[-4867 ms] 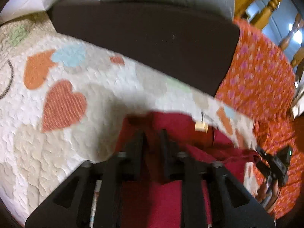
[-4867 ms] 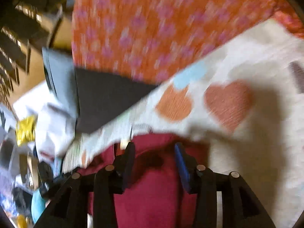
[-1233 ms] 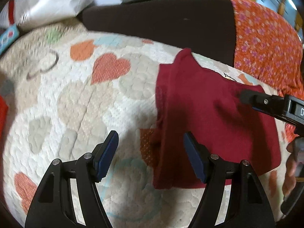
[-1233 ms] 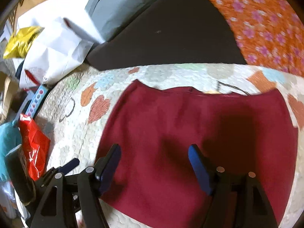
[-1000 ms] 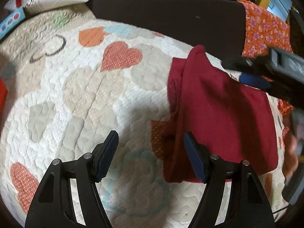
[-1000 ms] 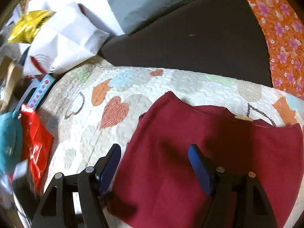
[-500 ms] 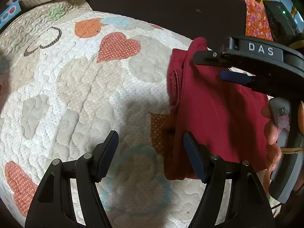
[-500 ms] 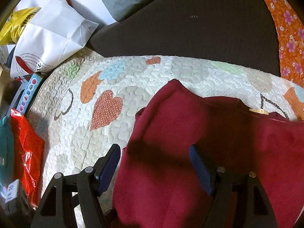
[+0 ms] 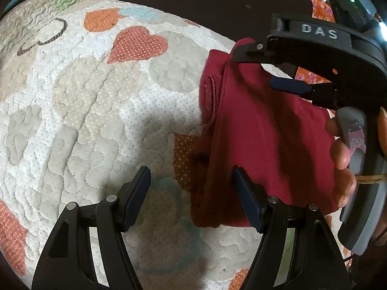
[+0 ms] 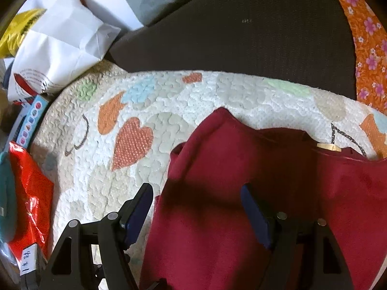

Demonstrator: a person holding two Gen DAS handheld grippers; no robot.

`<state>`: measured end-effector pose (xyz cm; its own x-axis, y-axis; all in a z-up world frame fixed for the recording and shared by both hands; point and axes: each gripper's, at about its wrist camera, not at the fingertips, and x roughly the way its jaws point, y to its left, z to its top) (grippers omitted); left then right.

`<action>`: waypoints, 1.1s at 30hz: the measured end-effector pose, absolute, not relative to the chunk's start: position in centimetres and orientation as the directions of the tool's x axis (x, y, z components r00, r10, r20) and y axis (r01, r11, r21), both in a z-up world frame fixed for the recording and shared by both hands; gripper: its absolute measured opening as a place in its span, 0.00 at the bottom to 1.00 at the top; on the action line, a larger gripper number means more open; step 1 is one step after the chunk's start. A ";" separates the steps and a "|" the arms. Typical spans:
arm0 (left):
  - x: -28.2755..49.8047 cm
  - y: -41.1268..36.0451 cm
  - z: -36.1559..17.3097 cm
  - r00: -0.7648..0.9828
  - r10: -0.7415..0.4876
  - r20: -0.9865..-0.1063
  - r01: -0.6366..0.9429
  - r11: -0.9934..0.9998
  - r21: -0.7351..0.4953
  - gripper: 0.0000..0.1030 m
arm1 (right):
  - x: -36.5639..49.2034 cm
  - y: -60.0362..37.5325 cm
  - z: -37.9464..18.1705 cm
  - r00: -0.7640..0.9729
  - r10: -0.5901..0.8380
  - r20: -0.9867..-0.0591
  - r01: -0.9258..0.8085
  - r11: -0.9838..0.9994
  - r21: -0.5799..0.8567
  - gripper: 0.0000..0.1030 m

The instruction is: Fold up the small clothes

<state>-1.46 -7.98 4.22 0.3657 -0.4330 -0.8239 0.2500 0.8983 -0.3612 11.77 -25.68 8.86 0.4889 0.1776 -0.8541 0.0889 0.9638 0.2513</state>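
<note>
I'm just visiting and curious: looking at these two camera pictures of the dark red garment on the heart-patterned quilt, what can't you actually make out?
- Dark red garment: its right and lower parts run off the right wrist view's edges; in the left wrist view the black right gripper covers its far side.
- Small tan label at the garment's neckline: too small to read.
- Heart-patterned quilt: hidden beneath the garment.
- Left gripper: open above the quilt; whether it touches is unclear.

Garment (image 9: 261, 133) on quilt (image 9: 96, 111), cushion (image 10: 241, 36) behind, bag (image 10: 58, 48) left
</note>
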 end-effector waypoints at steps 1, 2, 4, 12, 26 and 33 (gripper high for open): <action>-1.4 -8.0 4.1 0.367 -0.430 -0.825 0.251 0.900 -0.358 0.69 | 11.9 -25.5 8.7 0.484 0.171 -0.858 0.086 0.967 0.241 0.71; -1.3 -8.2 4.0 0.365 -0.427 -0.827 0.252 0.901 -0.354 0.69 | 12.0 -25.2 8.6 0.481 0.157 -0.863 0.087 0.970 0.225 0.71; -1.1 -8.3 3.6 0.358 -0.427 -0.830 0.250 0.901 -0.356 0.69 | 12.3 -25.0 8.3 0.476 0.137 -0.869 0.091 0.975 0.204 0.71; -0.6 -8.7 2.8 0.358 -0.451 -0.818 0.240 0.891 -0.386 0.81 | 14.1 -24.3 6.8 0.463 0.170 -0.870 0.092 0.967 0.238 0.71; 2.6 -9.6 2.5 0.358 -0.472 -0.805 0.233 0.881 -0.412 0.85 | 13.9 -25.2 6.0 0.489 0.213 -0.846 -0.008 0.971 0.239 0.31; 4.7 -11.5 2.3 0.348 -0.533 -0.771 0.280 0.844 -0.457 0.85 | 12.3 -27.7 7.7 0.527 0.352 -0.773 -0.022 0.915 0.402 0.18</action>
<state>4.74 -11.46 2.26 0.3475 -0.5333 -0.7712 0.2799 0.8440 -0.4575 12.30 -27.73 7.74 0.5273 0.3525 -0.7731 -0.0222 0.9153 0.4022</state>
